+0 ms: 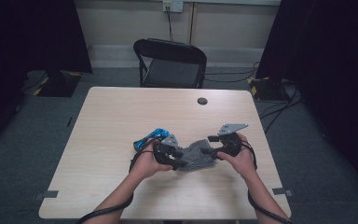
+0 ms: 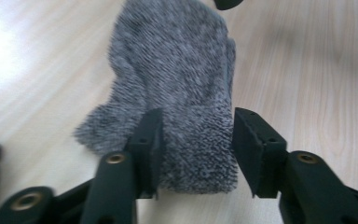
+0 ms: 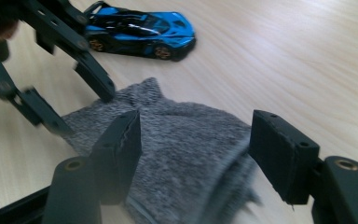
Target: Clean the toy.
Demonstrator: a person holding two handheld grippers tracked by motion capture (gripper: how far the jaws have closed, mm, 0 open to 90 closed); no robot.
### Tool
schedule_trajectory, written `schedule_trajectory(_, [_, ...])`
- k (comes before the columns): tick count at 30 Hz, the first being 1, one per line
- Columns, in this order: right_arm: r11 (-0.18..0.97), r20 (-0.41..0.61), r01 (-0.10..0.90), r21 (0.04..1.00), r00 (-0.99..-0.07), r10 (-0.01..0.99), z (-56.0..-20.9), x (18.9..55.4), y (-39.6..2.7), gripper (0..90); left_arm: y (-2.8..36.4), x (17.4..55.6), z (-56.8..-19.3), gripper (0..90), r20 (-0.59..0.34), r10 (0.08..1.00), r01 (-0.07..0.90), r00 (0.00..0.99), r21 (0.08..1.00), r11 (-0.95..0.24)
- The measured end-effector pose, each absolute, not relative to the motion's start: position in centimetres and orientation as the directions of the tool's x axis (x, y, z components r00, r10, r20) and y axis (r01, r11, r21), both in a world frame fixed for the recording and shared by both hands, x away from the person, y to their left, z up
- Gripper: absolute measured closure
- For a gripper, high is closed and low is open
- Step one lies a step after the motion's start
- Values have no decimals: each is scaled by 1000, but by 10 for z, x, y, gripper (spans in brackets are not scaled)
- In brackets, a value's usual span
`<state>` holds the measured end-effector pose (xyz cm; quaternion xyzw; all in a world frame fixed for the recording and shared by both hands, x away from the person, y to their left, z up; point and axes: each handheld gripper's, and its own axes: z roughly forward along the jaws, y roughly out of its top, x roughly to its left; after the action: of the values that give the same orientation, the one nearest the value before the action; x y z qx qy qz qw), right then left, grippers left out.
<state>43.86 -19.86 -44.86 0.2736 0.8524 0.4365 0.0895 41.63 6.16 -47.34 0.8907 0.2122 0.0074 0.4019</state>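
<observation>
Two hand-held grippers meet over a grey fuzzy sock (image 1: 196, 156) that lies flat near the middle of a pale wooden table (image 1: 112, 112), toward the person's side. The left gripper (image 1: 176, 157) approaches one end of the sock and the right gripper (image 1: 209, 150) the other, the two facing each other. In the left gripper view, the black jaws stand apart on either side of the sock's near end, and neither pad presses the fabric. In the right gripper view, the jaws also stand apart with the sock's folded edge between them, again without a pinch. A blue toy car (image 3: 140, 29) sits on the table just beyond the sock, on the left gripper's side, apart from the fabric. The step in hand looks like taking hold of both ends of the sock. To do it well, each gripper should probably sink until its lower pad slides along the tabletop, then close squarely on the full thickness of the fabric rather than on loose fuzz. Keeping the left gripper clear of the car would avoid knocking it.
</observation>
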Motion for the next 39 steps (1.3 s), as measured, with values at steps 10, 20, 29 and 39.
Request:
schedule_trajectory(10, [577,68,376,725,-872,484,-480,447,-176,345,63,442,-480,459,-35,440,337,897,700,-630])
schedule_trajectory(20, [595,27,396,699,-846,532,-495,431,-182,331,89,462,-457,238,-87,543,399,835,775,-489])
schedule_trajectory(29, [595,2,424,683,-816,578,-494,428,-176,376,137,482,-455,160,-69,654,491,753,721,-489])
schedule_trajectory(39, [585,3,425,690,-810,586,-495,428,-176,380,130,502,-475,181,-67,651,517,756,670,-533])
